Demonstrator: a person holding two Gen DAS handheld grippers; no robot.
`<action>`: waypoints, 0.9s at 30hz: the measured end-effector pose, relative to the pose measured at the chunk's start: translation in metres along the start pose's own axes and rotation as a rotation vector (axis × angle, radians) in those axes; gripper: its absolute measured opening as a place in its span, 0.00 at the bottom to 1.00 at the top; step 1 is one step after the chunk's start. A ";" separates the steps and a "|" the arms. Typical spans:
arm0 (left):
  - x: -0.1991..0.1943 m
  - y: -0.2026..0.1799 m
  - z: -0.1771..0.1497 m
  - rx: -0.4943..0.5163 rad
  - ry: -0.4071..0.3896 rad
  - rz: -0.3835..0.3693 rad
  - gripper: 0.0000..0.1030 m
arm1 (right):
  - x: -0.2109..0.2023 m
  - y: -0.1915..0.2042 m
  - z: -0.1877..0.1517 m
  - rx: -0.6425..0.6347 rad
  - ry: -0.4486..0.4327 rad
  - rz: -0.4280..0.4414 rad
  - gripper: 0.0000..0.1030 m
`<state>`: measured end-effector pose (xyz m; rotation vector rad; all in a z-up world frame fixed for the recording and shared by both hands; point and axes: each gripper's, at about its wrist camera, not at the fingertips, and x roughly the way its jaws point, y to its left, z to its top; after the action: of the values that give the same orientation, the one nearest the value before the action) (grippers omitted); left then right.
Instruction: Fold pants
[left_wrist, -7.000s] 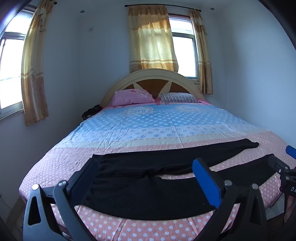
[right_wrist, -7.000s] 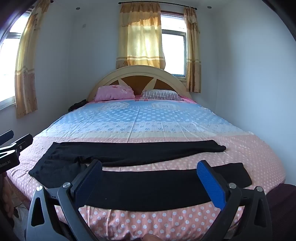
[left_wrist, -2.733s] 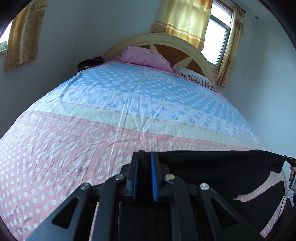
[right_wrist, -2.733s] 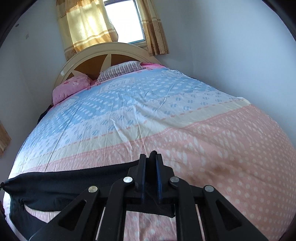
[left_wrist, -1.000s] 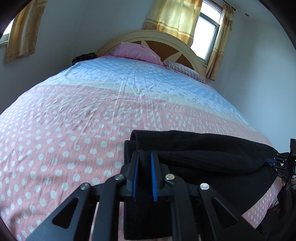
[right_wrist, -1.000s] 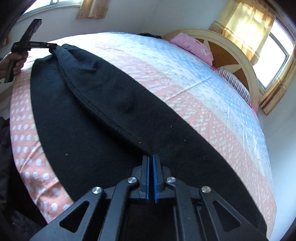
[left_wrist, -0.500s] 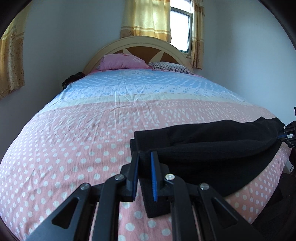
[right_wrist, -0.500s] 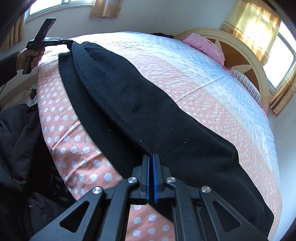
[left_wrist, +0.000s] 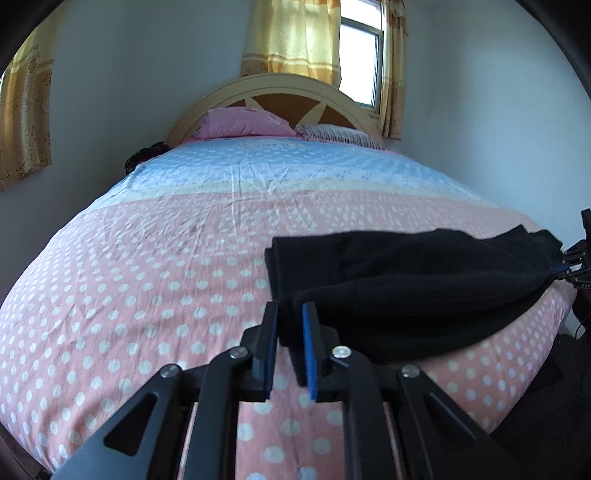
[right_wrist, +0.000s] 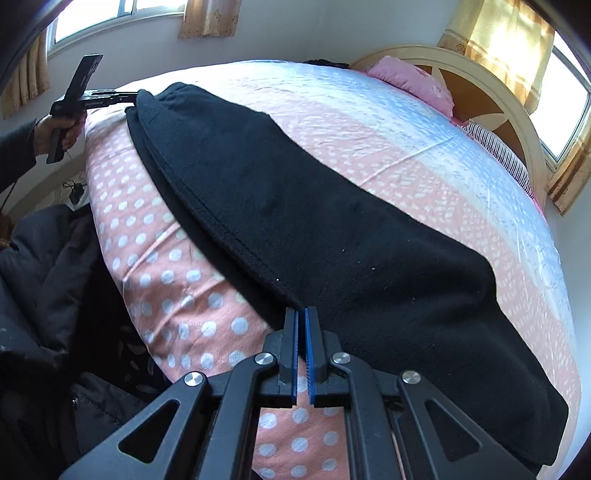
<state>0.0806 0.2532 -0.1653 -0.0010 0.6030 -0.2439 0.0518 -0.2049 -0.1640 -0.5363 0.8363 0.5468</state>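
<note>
The black pants (left_wrist: 413, 280) lie folded lengthwise, one leg on the other, along the near edge of the bed; they also show in the right wrist view (right_wrist: 332, 236). My left gripper (left_wrist: 290, 314) has its blue pads slightly apart around the waist-end edge of the upper layer. My right gripper (right_wrist: 302, 314) is shut on the hem end of the upper leg. Each gripper shows at the far end of the other's view: the right one (left_wrist: 570, 260) and the left one (right_wrist: 110, 96), held by a hand.
The bed (left_wrist: 147, 266) has a pink and blue dotted sheet, with a pink pillow (left_wrist: 243, 123) and a striped pillow (left_wrist: 336, 133) at the headboard. Dark clothing (right_wrist: 44, 280) hangs beside the bed's near edge. White walls stand close on both sides.
Both grippers closed on the far leg and carried it toward the near edge, laying it over the near leg. In the last half second the left pads have parted a little.
</note>
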 end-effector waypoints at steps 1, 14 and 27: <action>0.001 0.003 -0.004 0.002 0.021 0.020 0.20 | 0.001 0.001 0.000 0.002 0.000 0.001 0.03; -0.042 0.045 0.007 -0.202 -0.055 0.075 0.21 | 0.008 0.002 -0.003 -0.021 0.002 -0.015 0.03; 0.024 -0.068 0.008 0.134 0.131 0.057 0.38 | 0.001 -0.002 -0.016 0.020 -0.006 0.021 0.04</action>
<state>0.0890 0.1810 -0.1674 0.1627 0.7146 -0.2296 0.0454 -0.2164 -0.1731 -0.5082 0.8419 0.5580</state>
